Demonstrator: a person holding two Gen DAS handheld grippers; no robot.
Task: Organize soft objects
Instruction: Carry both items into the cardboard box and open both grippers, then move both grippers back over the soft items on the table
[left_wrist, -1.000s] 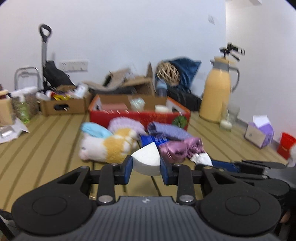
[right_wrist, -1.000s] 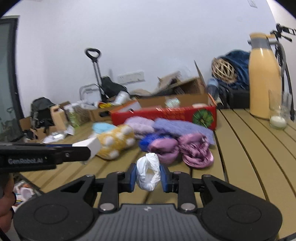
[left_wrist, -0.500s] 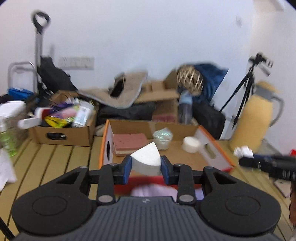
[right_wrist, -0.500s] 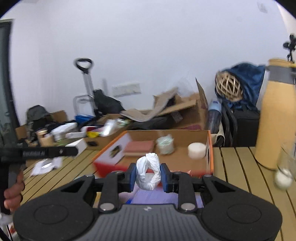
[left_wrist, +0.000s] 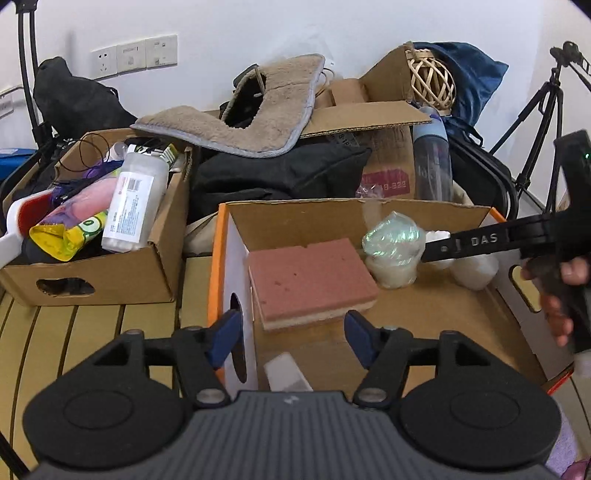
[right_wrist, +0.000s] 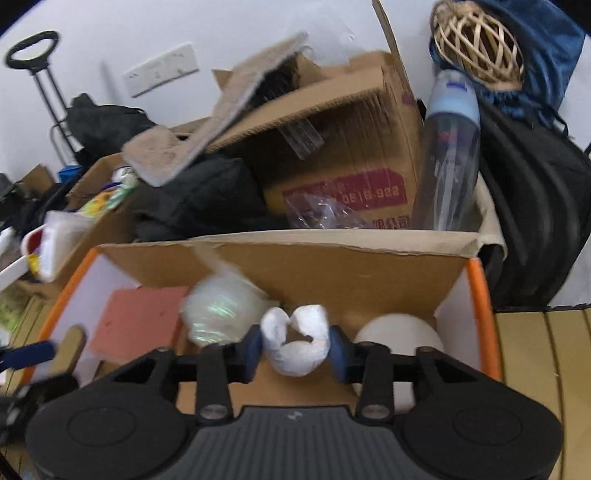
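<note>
With both sets of jaws just opening, the left gripper (left_wrist: 291, 334) stands empty above the dropped white wedge (left_wrist: 286, 371) in the box (left_wrist: 436, 306), while the white cloth (right_wrist: 295, 341) between the right gripper (right_wrist: 295, 352) pads may snag instead of dropping.

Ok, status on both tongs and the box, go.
Left tongs just opened, white wedge dropped into the orange-edged box. Right tongs opening, white crumpled wad between the pads over the box. Nothing blocking.

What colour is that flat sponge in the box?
The sponge is brick red on a beige base, clearest in the left wrist view.
</note>
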